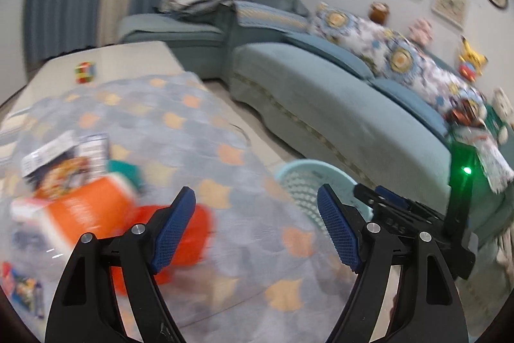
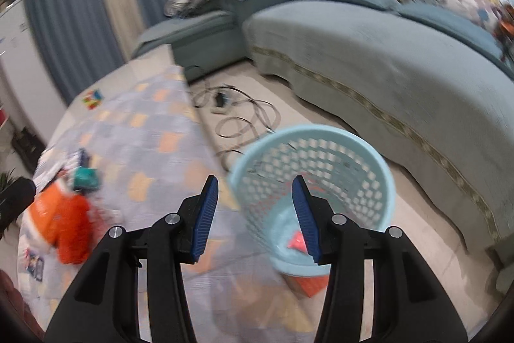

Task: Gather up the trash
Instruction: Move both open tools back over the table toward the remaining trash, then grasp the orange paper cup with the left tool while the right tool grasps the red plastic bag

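A light blue mesh waste basket [image 2: 369,169] stands on the floor beside the table; a red wrapper [image 2: 297,241] lies in its bottom. It also shows in the left wrist view [image 1: 305,179]. My right gripper [image 2: 255,211] is open and empty above the basket's near rim. My left gripper [image 1: 257,224] is open and empty over the table's patterned cloth [image 1: 180,130]. On the cloth lie an orange box [image 1: 83,211], a red-orange bag [image 1: 189,233], printed packets [image 1: 64,163] and a teal packet [image 1: 125,169]. The same pile [image 2: 64,214] shows blurred in the right wrist view.
A teal sofa [image 2: 369,53] with floral cushions [image 1: 369,34] runs along the right. Black cables [image 2: 237,114] lie on the floor between table and sofa. A puzzle cube [image 1: 85,72] sits at the table's far end. Blue curtains hang behind.
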